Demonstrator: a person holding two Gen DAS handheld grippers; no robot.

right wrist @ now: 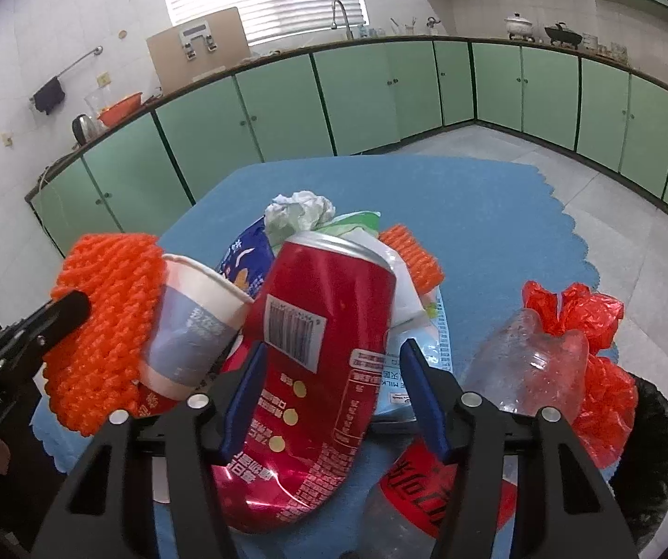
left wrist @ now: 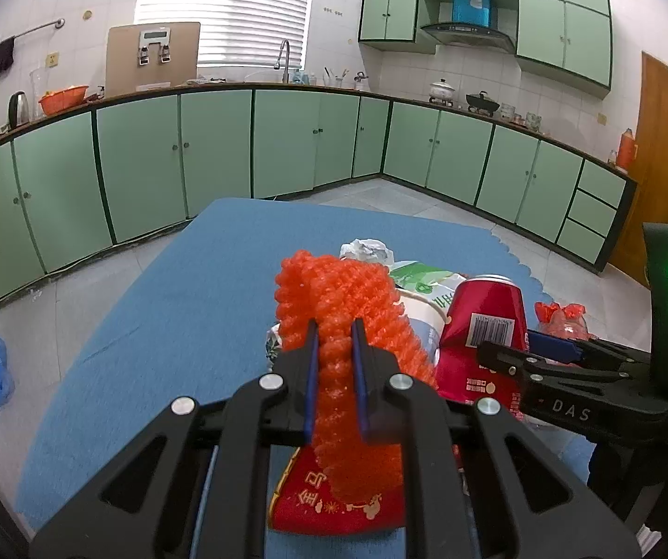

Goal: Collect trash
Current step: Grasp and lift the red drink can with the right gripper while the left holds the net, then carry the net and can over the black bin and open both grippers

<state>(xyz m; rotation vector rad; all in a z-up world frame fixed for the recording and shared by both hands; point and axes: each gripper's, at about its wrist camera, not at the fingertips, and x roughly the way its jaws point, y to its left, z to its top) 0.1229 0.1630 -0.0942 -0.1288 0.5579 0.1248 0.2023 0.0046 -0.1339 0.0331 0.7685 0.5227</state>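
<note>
Green-cabinet kitchen, bright blinds at the back, and a worktop point(left wrist: 156, 307) under a blue cloth with a heap of trash piled near my end of it.

My left gripper point(left wrist: 336, 363) is clenched on the orange foam net point(left wrist: 334, 298), the stretchy mesh sleeve kind. It looks featherlight and squashy, so the jaws have it pinched into a narrow waist and the rest flops out above and below. I'd guess it won't slip but it may snag on neighbours.

My right gripper point(right wrist: 334, 386) has its jaws spread wide on either side of the red can point(right wrist: 320, 372), apart from it as far as I can tell, so nothing is held there. The can lies tilted on the heap and is already dented near the bottom. Probably empty, light, thin-walled and slick. I'd take it across the middle of the body, above the crumpled part, and not squeeze hard.

Stuff in the way: a paper cup point(right wrist: 194, 326) leans right against the can's left side, with the net just beyond it. A crumpled tissue point(right wrist: 301, 212) and a blue snack wrapper point(right wrist: 245, 261) sit behind. A clear plastic bottle point(right wrist: 529, 363) lies off to the right with a red plastic bag point(right wrist: 585, 316) bunched at its far end. A second bit of orange net point(right wrist: 410, 256) pokes out behind the can. Lifting the can will likely topple the cup.
</note>
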